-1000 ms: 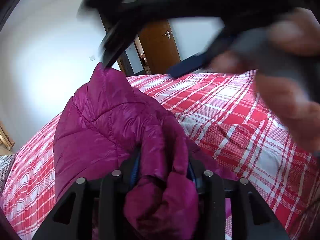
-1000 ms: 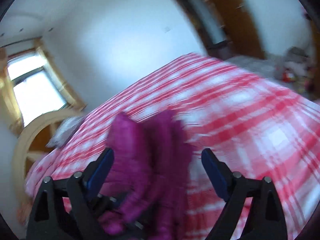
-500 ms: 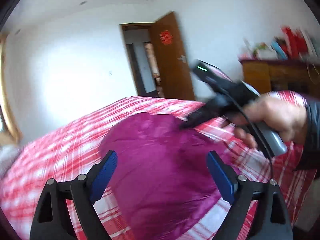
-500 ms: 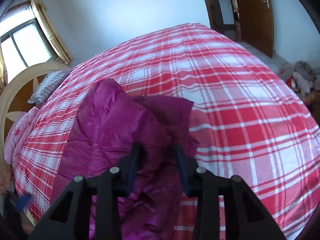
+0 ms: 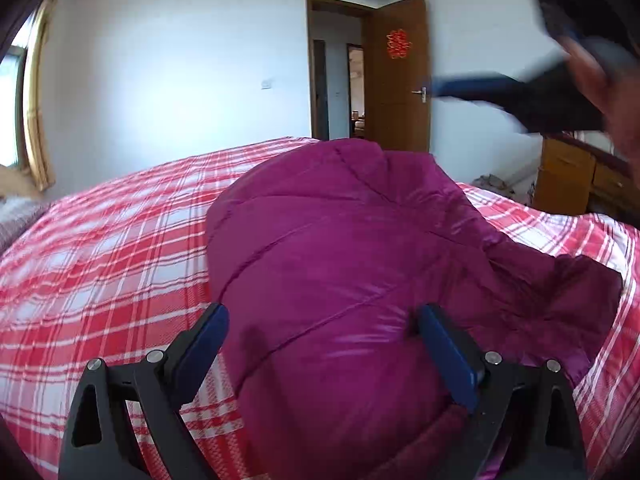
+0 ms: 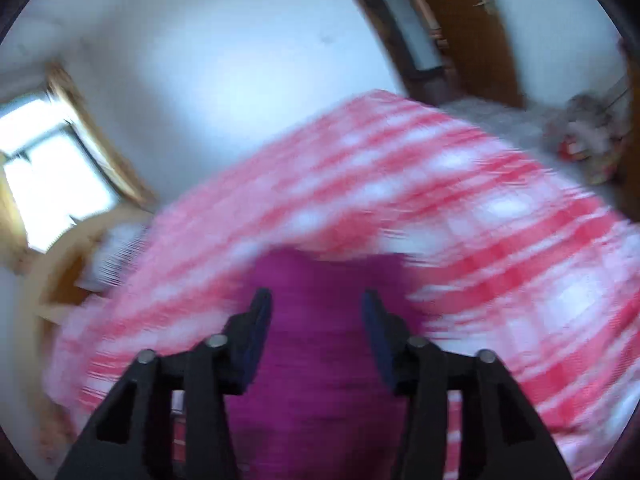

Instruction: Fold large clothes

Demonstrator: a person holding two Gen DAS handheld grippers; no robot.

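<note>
The magenta puffer jacket (image 5: 352, 264) lies in a rounded heap on the red-and-white checked bedspread (image 5: 112, 248), one thinner flap trailing off to the right toward the bed's edge. The left gripper (image 5: 322, 344) hovers low over the near end of the heap with its blue-padded jaws spread wide; they have just been opening, and the jacket sits below and between them with neither pad pressing on it. The right gripper (image 6: 316, 320) shows very blurred in its own view: its jaws have just been opening too, they stand apart, and purple fabric fills the gap between them, but I cannot tell whether the pads touch it. From the left wrist view that same tool is a dark smear up high at the right, held in a hand (image 5: 608, 92), in front of the brown door (image 5: 400, 72)
</note>
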